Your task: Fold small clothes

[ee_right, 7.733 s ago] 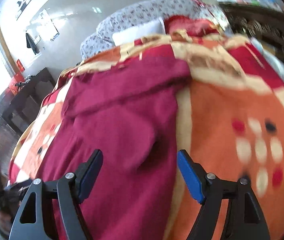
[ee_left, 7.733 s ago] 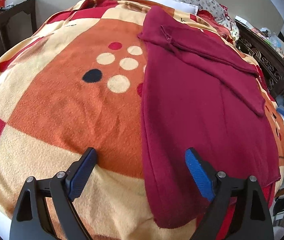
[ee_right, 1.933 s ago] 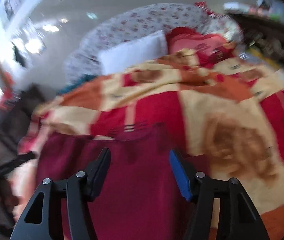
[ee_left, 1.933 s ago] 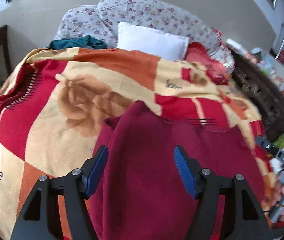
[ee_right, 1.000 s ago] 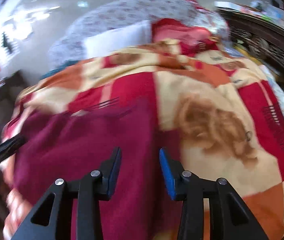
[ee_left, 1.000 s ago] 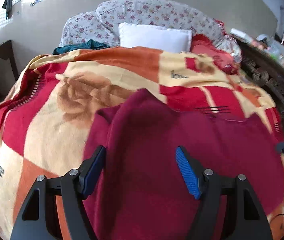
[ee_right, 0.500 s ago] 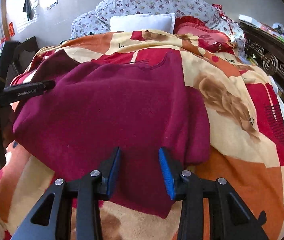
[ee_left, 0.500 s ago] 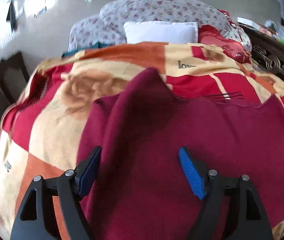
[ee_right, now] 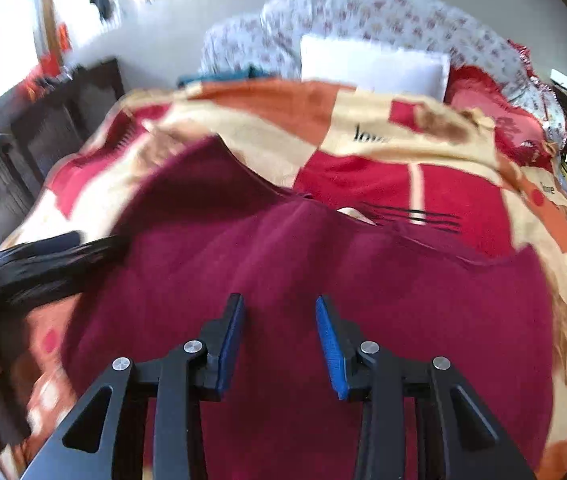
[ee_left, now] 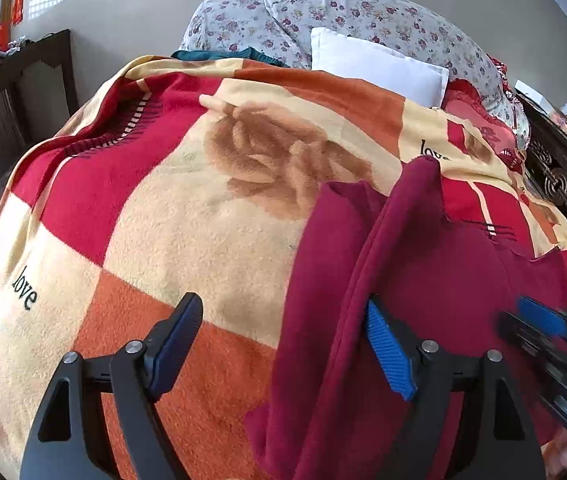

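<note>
Maroon garment lies folded on near right of blanket. Left gripper released, jaws opening astride its left edge, likely lining up next fold. Right gripper over middle, closing, grasping nothing.
</note>
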Motion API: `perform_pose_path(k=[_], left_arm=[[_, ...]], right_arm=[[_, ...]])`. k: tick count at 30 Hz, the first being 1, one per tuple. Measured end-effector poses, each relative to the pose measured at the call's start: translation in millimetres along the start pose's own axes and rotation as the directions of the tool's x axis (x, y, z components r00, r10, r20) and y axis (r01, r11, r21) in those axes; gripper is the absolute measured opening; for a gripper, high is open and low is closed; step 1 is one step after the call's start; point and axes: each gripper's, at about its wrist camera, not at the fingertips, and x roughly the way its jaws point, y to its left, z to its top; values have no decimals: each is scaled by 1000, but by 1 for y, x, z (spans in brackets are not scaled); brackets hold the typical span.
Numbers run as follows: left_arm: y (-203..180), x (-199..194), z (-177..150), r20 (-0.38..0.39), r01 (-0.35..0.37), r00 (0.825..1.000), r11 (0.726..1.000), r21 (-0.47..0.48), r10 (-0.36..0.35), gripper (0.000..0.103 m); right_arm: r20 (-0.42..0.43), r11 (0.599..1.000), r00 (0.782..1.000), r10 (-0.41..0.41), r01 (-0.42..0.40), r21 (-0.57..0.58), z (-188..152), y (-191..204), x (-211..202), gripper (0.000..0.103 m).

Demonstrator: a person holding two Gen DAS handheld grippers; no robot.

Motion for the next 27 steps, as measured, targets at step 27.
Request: perform_pose_path(k=[27], left_arm=[[36,-17,-47,35,52,998,997,-49,-51,87]], right_arm=[[22,991,990,137,-137,4,55,78,47,38]])
